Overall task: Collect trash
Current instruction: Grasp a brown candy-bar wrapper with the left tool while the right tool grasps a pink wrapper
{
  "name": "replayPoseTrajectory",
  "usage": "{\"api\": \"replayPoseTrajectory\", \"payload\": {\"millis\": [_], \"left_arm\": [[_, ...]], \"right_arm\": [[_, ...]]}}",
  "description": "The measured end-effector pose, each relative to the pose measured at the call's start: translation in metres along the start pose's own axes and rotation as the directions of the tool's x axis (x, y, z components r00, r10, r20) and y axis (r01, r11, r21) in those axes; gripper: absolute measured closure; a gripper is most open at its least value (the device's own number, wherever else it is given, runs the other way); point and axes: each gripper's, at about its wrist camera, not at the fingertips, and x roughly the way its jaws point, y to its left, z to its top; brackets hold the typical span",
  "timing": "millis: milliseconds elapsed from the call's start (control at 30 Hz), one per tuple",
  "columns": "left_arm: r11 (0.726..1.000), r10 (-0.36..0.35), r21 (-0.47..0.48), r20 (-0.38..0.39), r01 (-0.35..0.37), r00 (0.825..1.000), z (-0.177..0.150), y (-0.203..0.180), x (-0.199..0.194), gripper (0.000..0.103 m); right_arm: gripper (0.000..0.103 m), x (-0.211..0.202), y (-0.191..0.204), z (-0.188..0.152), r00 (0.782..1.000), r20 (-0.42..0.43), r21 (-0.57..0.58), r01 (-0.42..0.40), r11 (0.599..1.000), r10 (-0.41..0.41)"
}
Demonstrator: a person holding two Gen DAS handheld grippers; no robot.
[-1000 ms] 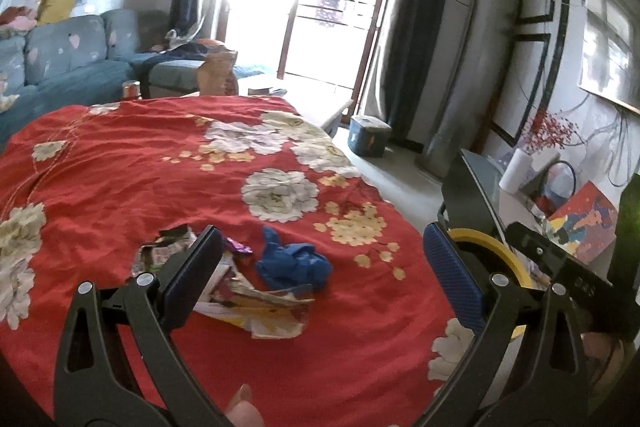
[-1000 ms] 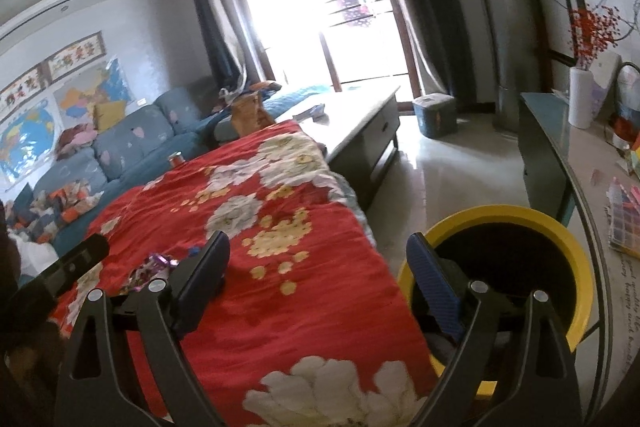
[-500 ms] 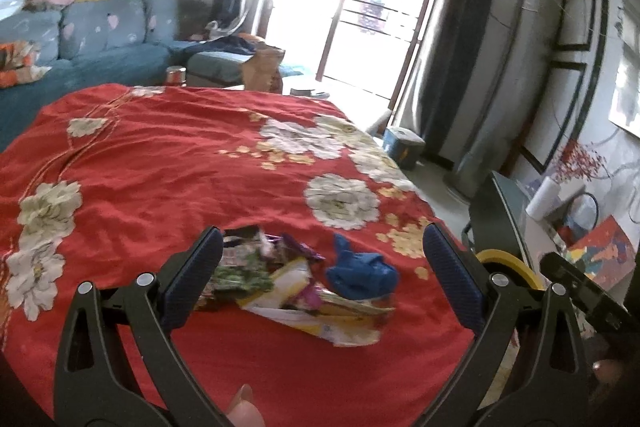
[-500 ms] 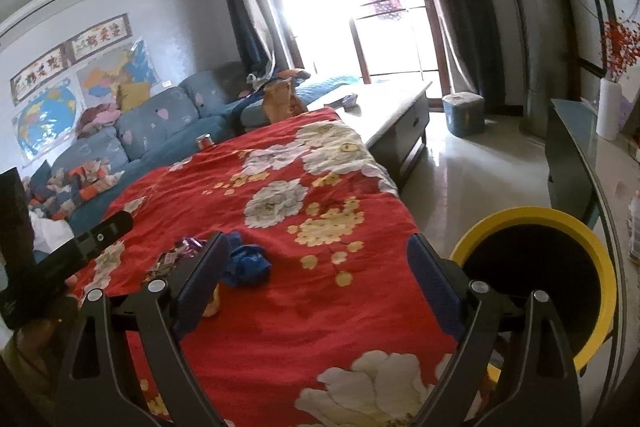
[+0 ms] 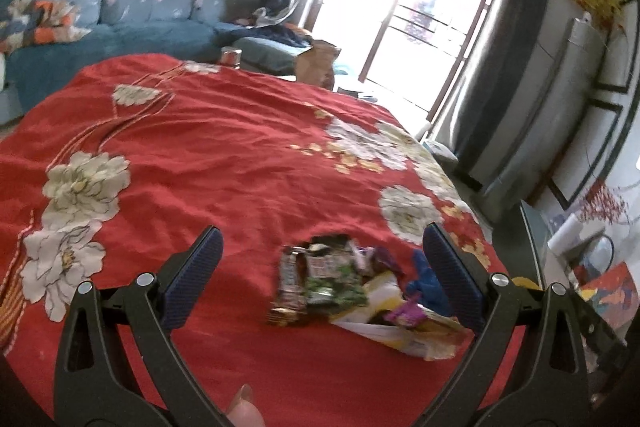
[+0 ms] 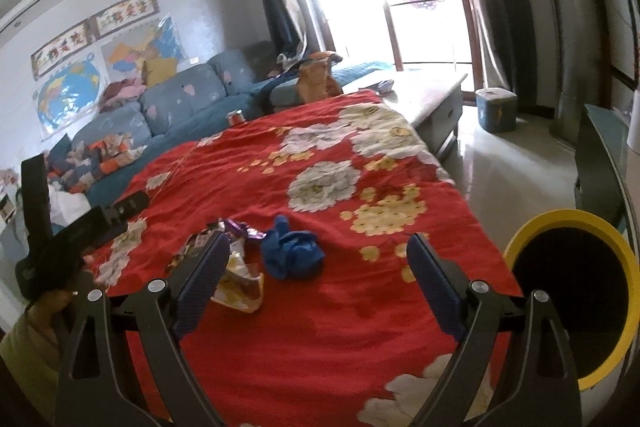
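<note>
Left gripper (image 5: 320,267): jaws apart, empty, aimed at wrapper pile (image 5: 332,283), lower centre. Right gripper (image 6: 318,267): apart, empty, framing blue crumpled glove (image 6: 294,253). Yellow-rimmed bin (image 6: 568,223) lower right, ready for drops.

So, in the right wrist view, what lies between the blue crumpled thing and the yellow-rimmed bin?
Only bare red flowered cloth lies between the blue crumpled thing and the yellow-rimmed bin; the right wrist view shows this.

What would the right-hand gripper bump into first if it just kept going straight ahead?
Probably the crumpled blue glove on the red floral cloth: it lies between the open fingers of the right gripper, just ahead. Depth is hard to judge through the fisheye.
</note>
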Motion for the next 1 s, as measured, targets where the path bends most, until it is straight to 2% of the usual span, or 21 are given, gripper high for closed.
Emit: {"api": "replayPoseTrajectory", "payload": {"millis": [200,367,467,600,667,767,967,1000], "left_arm": [[0.999,0.005,-0.038,-0.024,-0.006,1.0,0.001,0.022,0.008,0.011],[0.997,-0.012,-0.074,-0.079,0.006,0.997,-0.005,0.038,0.022,0.011],[0.995,-0.035,-0.093,-0.115,0.024,0.993,-0.009,0.043,0.031,0.012],[0.99,-0.068,-0.133,-0.16,0.047,0.985,-0.016,0.051,0.041,0.023],[0.988,-0.079,-0.147,-0.184,0.052,0.98,-0.021,0.053,0.046,0.035],[0.982,-0.11,-0.171,-0.211,0.074,0.971,-0.026,0.055,0.053,0.043],[0.975,-0.139,-0.2,-0.225,0.093,0.964,-0.03,0.059,0.056,0.05],[0.975,-0.14,-0.202,-0.226,0.094,0.964,-0.031,0.059,0.056,0.051]], "right_arm": [[0.016,0.019,0.013,-0.006,0.998,-0.048,-0.021,-0.042,0.999,0.041],[0.017,0.035,0.02,-0.01,0.993,-0.092,-0.032,-0.076,0.997,0.072],[0.025,0.042,0.022,-0.013,0.988,-0.121,-0.035,-0.096,0.995,0.091],[0.032,0.052,0.024,-0.015,0.982,-0.154,-0.035,-0.12,0.992,0.113],[0.035,0.056,0.025,-0.016,0.979,-0.164,-0.04,-0.13,0.991,0.122],[0.04,0.062,0.03,-0.017,0.973,-0.183,-0.05,-0.15,0.987,0.138],[0.056,0.074,0.035,-0.018,0.957,-0.219,-0.045,-0.202,0.978,0.188],[0.062,0.075,0.036,-0.018,0.955,-0.224,-0.047,-0.209,0.977,0.194]]}}
